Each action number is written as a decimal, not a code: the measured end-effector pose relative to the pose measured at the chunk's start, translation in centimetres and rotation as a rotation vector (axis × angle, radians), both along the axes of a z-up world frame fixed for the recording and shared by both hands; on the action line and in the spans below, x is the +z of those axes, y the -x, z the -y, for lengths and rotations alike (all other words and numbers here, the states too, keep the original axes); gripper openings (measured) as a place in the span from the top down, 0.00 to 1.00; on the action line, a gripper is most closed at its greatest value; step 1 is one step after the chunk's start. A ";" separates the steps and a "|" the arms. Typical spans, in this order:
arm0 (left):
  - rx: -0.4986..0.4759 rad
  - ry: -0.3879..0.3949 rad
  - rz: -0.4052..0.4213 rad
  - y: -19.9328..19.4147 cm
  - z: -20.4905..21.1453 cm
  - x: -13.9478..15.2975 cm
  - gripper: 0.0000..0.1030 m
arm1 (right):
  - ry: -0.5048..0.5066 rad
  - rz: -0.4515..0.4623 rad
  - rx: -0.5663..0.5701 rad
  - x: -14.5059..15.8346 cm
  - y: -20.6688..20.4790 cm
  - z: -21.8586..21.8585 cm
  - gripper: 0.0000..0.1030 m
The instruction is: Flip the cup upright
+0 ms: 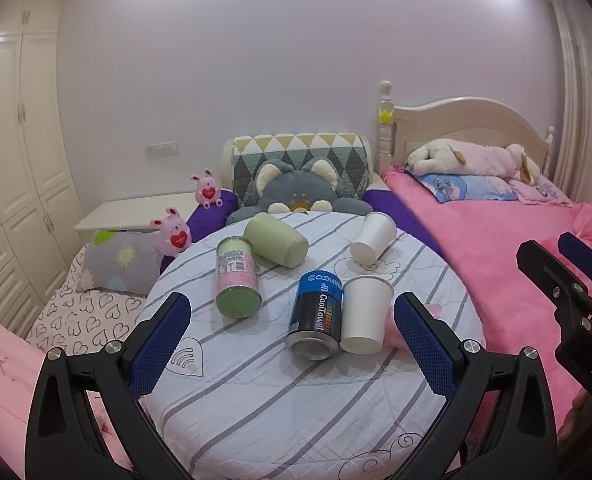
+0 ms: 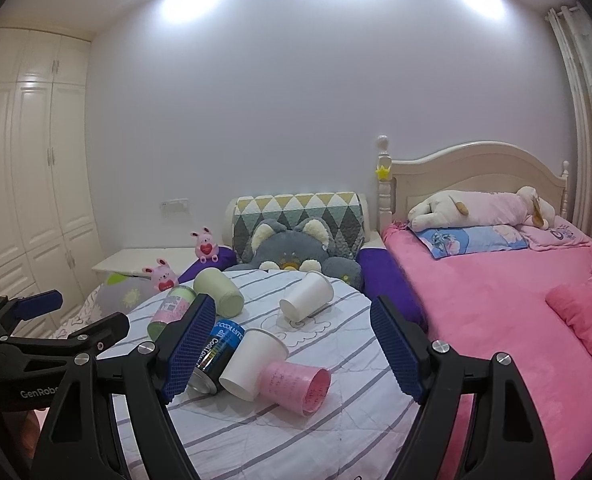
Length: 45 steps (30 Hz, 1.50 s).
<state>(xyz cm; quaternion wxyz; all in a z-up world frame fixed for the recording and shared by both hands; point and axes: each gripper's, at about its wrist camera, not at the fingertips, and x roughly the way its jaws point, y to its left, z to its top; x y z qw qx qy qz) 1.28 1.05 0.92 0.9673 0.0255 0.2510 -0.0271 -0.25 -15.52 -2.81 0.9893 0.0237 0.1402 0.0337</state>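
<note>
Several cups and cans lie on their sides on a round striped cushion (image 1: pixel 256 400). A white paper cup (image 1: pixel 365 314) lies beside a blue CoolTowel can (image 1: pixel 316 316); a pink cup (image 2: pixel 296 386) lies to its right, mostly hidden behind my finger in the left wrist view. A second white cup (image 1: pixel 373 238) lies farther back. A green cup (image 1: pixel 276 239) and a pink-green can (image 1: pixel 237 278) lie at the back left. My left gripper (image 1: pixel 292 340) is open above the near edge. My right gripper (image 2: pixel 292 344) is open, above the near white cup (image 2: pixel 254 364) and the pink cup.
A grey plush cat (image 1: pixel 296 196) and a patterned cushion (image 1: pixel 300 156) sit behind the round cushion. A pink bed (image 1: pixel 496 248) lies to the right. Two pink bunny toys (image 1: pixel 172 232) and a white bedside table (image 1: pixel 136 210) are at the left. Wardrobes (image 1: pixel 12 160) line the left wall.
</note>
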 end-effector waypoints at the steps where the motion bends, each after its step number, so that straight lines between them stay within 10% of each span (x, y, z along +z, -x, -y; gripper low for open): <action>1: 0.000 0.001 -0.003 -0.1 0.0 0.0 0.00 | -0.001 -0.002 0.002 0.0 -0.1 0.0 0.21; 45: 0.006 -0.007 -0.050 -2.7 0.0 -2.3 0.00 | 0.000 -0.072 0.025 -1.4 -2.9 -0.5 0.21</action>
